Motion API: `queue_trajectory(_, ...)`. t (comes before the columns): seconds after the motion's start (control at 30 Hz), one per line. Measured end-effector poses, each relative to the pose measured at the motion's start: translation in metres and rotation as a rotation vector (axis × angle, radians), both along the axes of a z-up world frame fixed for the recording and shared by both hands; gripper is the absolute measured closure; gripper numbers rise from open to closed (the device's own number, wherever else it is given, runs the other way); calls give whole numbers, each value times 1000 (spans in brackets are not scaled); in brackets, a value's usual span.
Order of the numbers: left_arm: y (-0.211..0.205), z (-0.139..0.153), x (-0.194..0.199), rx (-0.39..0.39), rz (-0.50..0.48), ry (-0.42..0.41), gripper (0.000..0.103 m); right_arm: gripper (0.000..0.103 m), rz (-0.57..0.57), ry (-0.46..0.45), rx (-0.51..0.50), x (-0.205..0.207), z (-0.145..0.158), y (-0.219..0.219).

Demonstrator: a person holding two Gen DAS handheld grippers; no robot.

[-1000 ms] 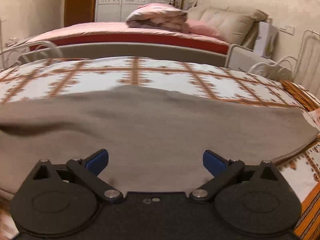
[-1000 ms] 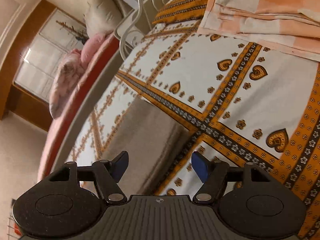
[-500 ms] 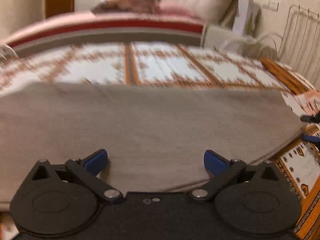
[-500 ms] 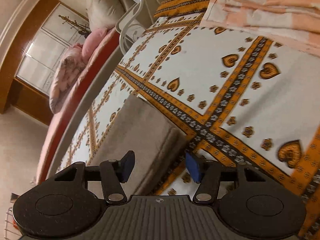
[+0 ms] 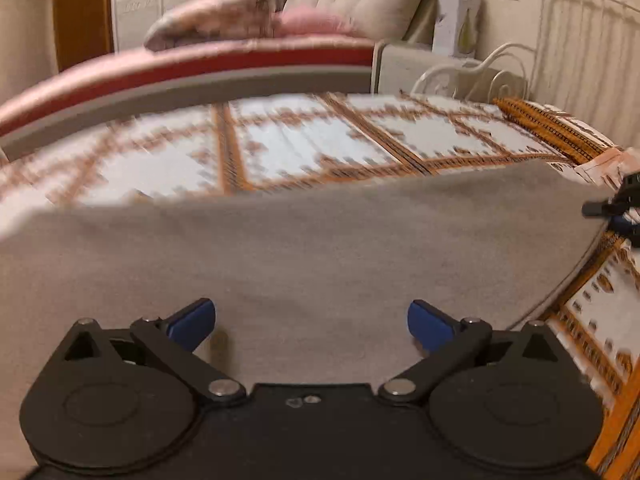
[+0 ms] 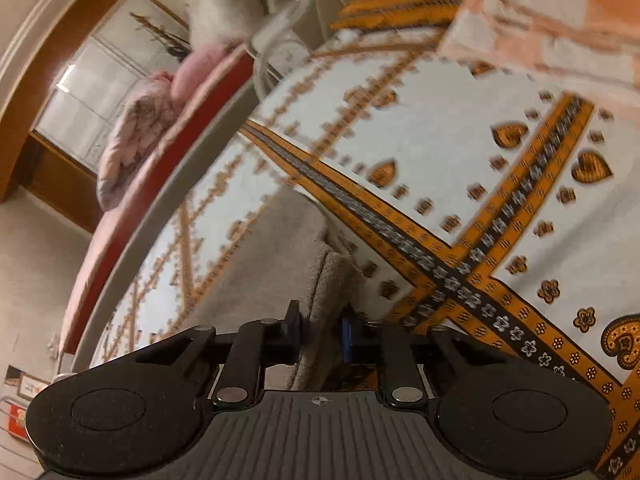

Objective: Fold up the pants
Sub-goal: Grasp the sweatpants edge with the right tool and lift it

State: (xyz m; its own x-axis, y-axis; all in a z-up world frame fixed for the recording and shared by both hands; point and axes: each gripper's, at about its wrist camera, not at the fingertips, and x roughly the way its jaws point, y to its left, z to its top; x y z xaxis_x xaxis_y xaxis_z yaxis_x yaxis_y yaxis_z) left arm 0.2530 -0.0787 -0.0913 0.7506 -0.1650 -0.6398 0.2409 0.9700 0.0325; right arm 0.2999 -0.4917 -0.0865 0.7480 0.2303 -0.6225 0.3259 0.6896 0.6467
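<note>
The right gripper [image 6: 320, 334] jaws, wide a moment ago, are closing on the pants' [image 5: 304, 256] end on the bed [image 5: 320, 140]; left gripper [image 5: 312, 320] hovers released, so lifting can begin.

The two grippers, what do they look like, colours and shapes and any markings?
Both are matte black. The left gripper has two round discs at its base, linkage bars on silver rivets and blue finger pads. The right gripper has the same discs and rivets, a ribbed grey centre plate with a small crosshair mark, and a blue pad. No cables or sleeves show.
</note>
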Motion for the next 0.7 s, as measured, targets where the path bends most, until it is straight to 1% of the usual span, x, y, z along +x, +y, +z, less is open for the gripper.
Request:
queue_trajectory(0.07,46,17,-14,68,9,-86,6,84,40,-34,-77,-2,17,13)
queue_trajectory(0.13,104,35,-24,117,59,-131,6,85,87,-80,-114,-4,35,31)
queue_trajectory(0.2,174,53,-33,146,178,-141,6,85,143,-124,-130,-3,51,57)
queue_trajectory(0.3,269,75,-55,136,368,-160,6,85,228,-179,-160,0,72,110)
queue_trajectory(0.37,323,85,-73,90,492,-170,6,85,281,-212,-168,3,84,151)
queue_trajectory(0.43,366,85,-96,36,622,-184,6,85,339,-241,-148,5,88,191)
queue_trajectory(0.5,401,75,-118,-26,728,-162,6,85,418,-261,-141,4,91,242)
queue_trajectory(0.53,415,68,-127,-64,770,-127,6,85,460,-264,-142,2,89,266)
queue_trajectory(0.57,428,64,-131,-107,800,-82,6,85,513,-263,-146,-2,85,297)
queue_trajectory(0.6,440,62,-135,-146,813,-65,6,85,562,-259,-153,-7,78,324)
queue_trajectory(0.63,449,62,-140,-184,825,-71,6,85,618,-251,-159,-13,70,351)
queue_trajectory(0.7,460,61,-148,-212,849,-78,6,85,743,-225,-158,-28,45,401)
